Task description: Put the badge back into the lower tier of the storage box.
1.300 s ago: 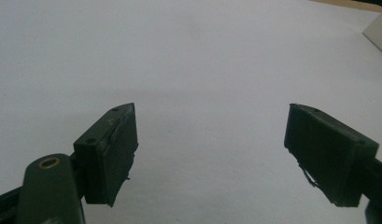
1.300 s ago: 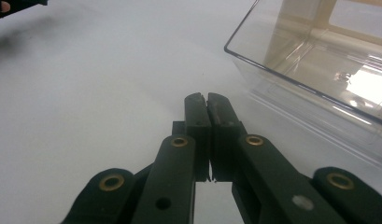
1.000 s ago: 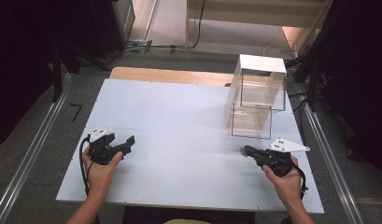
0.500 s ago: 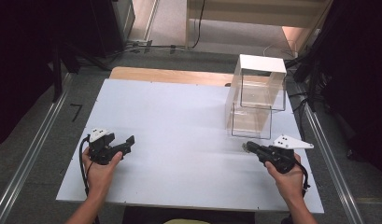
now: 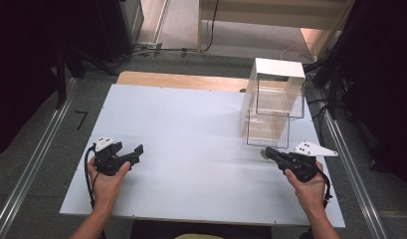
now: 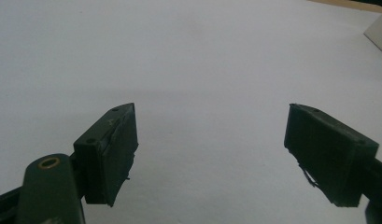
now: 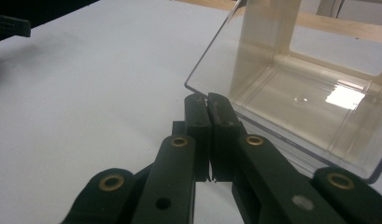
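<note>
From the high view, the clear plastic box (image 5: 270, 107) with its white top stands toward the table's (image 5: 191, 124) far right, the right gripper (image 5: 267, 154) lying just in front of its lower compartment and the left gripper (image 5: 136, 153) well apart from the box at the near left. Along the left gripper view, that gripper's jaws stand wide with nothing but bare white tabletop (image 6: 188, 60) between them. Seen from the right gripper view, the right gripper (image 7: 208, 100) has its jaws pressed together empty, tips just short of the box's transparent front edge (image 7: 212, 60), so I judge it should part them before easing onto that thin, glossy wall squarely, lest the light box slide.
</note>
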`<control>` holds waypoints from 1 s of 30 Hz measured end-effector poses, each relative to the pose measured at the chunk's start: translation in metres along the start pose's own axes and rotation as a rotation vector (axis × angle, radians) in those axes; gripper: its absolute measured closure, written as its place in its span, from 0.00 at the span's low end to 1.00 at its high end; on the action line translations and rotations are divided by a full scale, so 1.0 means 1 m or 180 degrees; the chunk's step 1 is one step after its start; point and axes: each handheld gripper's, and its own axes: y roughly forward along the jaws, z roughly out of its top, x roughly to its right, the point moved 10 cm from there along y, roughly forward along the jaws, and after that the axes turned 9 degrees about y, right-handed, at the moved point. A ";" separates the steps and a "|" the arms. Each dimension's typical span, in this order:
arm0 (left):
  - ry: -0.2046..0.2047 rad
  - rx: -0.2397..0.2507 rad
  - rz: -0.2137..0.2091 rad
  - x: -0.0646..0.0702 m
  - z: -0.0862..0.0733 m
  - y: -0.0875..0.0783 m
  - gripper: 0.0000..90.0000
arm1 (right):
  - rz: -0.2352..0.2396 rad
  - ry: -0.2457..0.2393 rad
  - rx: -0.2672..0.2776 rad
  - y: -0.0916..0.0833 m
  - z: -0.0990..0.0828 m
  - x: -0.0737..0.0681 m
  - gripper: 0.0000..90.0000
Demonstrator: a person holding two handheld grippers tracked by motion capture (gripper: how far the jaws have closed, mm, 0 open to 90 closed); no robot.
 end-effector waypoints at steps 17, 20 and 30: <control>-0.0011 0.0012 -0.0002 0.000 0.000 0.000 0.19 | -0.0031 0.0010 0.0110 0.002 0.015 0.003 0.95; -0.0012 0.0011 0.0000 -0.001 0.000 0.000 0.19 | -0.0039 0.0021 0.0125 0.001 0.017 0.004 0.95; 0.0000 -0.0004 -0.0006 0.000 0.000 0.000 0.19 | -0.0065 0.0038 0.0174 -0.001 0.022 0.008 0.95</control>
